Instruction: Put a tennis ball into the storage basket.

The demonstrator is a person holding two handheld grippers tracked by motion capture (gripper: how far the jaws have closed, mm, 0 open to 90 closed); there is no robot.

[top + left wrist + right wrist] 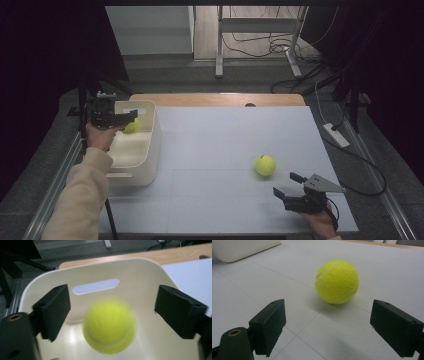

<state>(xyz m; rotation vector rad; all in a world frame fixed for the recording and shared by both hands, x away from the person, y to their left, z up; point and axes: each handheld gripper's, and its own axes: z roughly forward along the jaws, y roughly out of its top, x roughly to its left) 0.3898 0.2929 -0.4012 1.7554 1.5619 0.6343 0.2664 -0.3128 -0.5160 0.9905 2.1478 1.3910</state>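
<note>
Two tennis balls. Left hand-held gripper (110, 312) gapes over the bin (150, 150); its blurred ball (109, 326), seemingly loose, might bounce out. Right hand-held gripper (334, 327), spread, faces the surface ball (337, 282), which could roll if nudged.

Left gripper (131, 116) at frame left, held over cream bin (155, 145), jaws pointing right; yellow ball (133, 126) just below its jaws, inside bin; second tennis ball (265, 165) on white table (220, 145) right of centre; right gripper (289, 184) at lower right, jaws spread, near that ball, not touching; beige sleeve (82, 195) lower left.
</note>
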